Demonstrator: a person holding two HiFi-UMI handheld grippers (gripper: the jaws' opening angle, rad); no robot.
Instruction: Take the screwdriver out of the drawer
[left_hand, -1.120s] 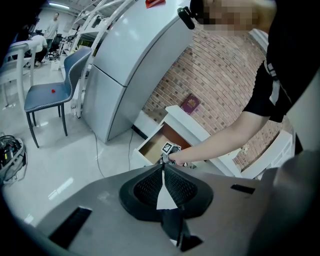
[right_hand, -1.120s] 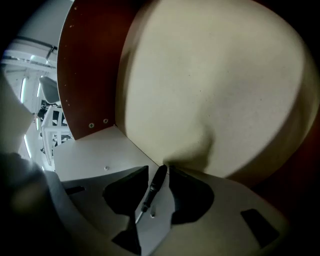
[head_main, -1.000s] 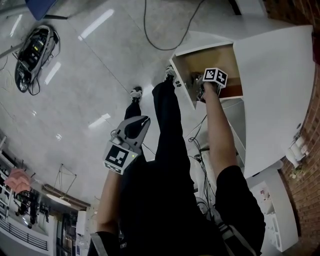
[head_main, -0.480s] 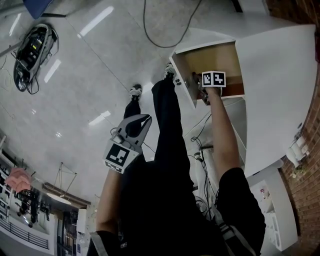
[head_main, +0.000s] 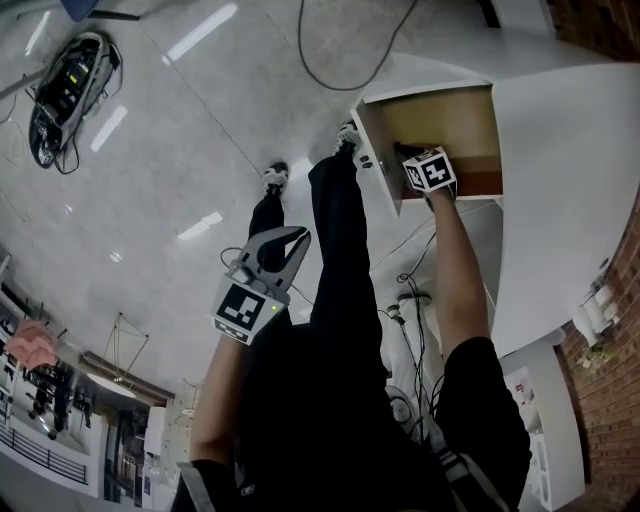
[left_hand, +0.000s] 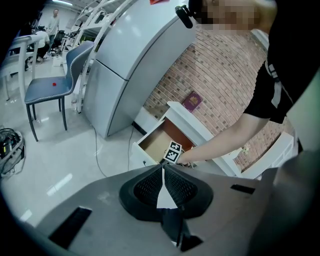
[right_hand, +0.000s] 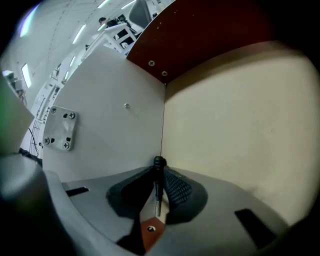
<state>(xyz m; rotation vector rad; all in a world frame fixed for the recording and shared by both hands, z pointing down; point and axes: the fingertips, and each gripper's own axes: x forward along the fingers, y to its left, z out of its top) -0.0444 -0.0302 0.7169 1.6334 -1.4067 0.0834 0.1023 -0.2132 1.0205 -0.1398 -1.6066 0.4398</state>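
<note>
The open drawer of a white cabinet shows its pale wood floor in the head view, and also appears in the left gripper view as the drawer. My right gripper reaches down into it, its fingertips hidden under the marker cube. In the right gripper view, that gripper stands in the drawer's corner. A screwdriver with a black handle and metal shaft sits between its pads; the jaws have just been closing and now grip it. My left gripper hangs shut and empty over the floor, and from its own camera this left gripper faces the cabinet.
A cable loop and a black device with wires lie on the tiled floor. The person's legs and shoes stand before the cabinet. A blue chair and a tall grey cabinet stand further off.
The right hand has rolled inside the drawer, turning its marker cube. Its jaws have come together on the screwdriver. The left gripper has stayed put.
</note>
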